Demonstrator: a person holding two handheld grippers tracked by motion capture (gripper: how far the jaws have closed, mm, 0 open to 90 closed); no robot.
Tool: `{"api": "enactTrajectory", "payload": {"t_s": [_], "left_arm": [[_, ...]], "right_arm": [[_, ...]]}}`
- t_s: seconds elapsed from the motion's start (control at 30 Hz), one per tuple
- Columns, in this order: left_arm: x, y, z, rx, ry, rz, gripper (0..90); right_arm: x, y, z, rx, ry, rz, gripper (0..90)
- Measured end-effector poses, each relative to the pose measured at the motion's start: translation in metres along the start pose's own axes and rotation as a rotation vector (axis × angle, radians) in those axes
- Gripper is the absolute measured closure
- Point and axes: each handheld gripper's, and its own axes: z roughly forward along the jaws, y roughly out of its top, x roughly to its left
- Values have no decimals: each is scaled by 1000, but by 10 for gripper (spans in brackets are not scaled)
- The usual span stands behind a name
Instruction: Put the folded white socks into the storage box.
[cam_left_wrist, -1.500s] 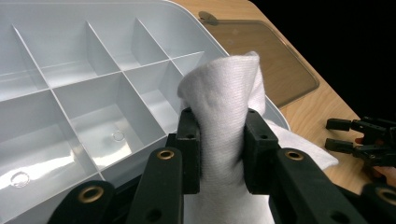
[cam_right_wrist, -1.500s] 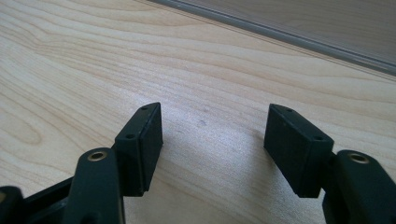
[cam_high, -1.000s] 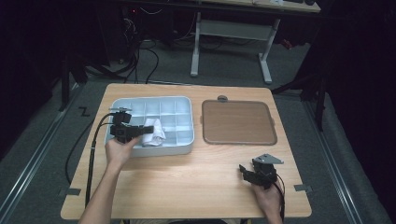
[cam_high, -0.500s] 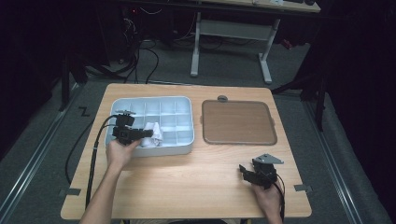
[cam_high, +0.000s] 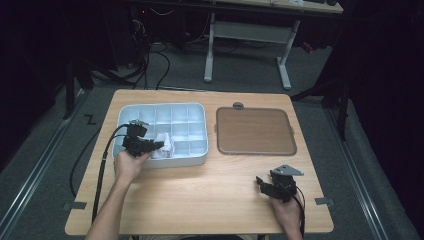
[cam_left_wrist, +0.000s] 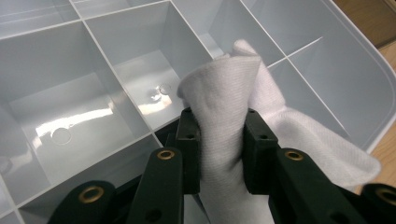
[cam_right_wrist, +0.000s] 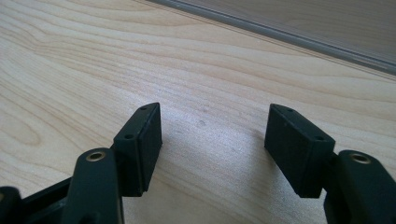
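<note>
A pale grey compartment tray (cam_high: 195, 111) lies on the left half of the wooden table. My left gripper (cam_high: 159, 145) reaches into its front row, shut on a bunched white cloth (cam_high: 164, 148). In the left gripper view the cloth (cam_left_wrist: 224, 102) is pinched between both black pads and spills to the right over a divider of the tray (cam_left_wrist: 70, 88). My right gripper (cam_high: 260, 182) rests low at the table's front right, jaws open with bare wood between them; the right gripper view looks across the gap of this gripper (cam_right_wrist: 212, 142) onto the tabletop.
A brown flat tray (cam_high: 254, 131) with a grey rim lies right of the compartment tray; its edge (cam_right_wrist: 280, 29) crosses the top of the right gripper view. Black cables trail off the table's left side. A desk frame stands on the floor beyond.
My left gripper with the cloth has shifted slightly left and farther into the tray. The right gripper has stayed put.
</note>
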Motion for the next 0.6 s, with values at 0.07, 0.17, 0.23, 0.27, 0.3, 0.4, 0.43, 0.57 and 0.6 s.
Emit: {"api": "enactTrajectory", "payload": {"t_s": [0.07,0.17,0.23,0.27,0.3,0.4,0.43,0.57,0.6], "left_arm": [[0,-1,1,1,9,14,726],[-1,-3,1,6,20,32,729],[-1,-4,2,11,27,42,731],[-1,-5,2,12,28,42,732],[-1,-5,2,15,30,47,734],[0,-5,3,23,31,50,738],[0,-6,3,23,32,52,738],[0,-7,3,26,37,63,742],[0,-7,3,25,36,60,742]], "right_arm": [[0,0,0,0,0,0,370],[0,0,0,0,0,-1,369],[0,0,0,0,0,-1,369],[0,0,0,0,0,0,369],[0,0,0,0,0,0,370],[0,0,0,0,0,1,369],[0,0,0,0,0,1,369],[0,0,0,0,0,0,369],[0,0,0,0,0,0,369]]}}
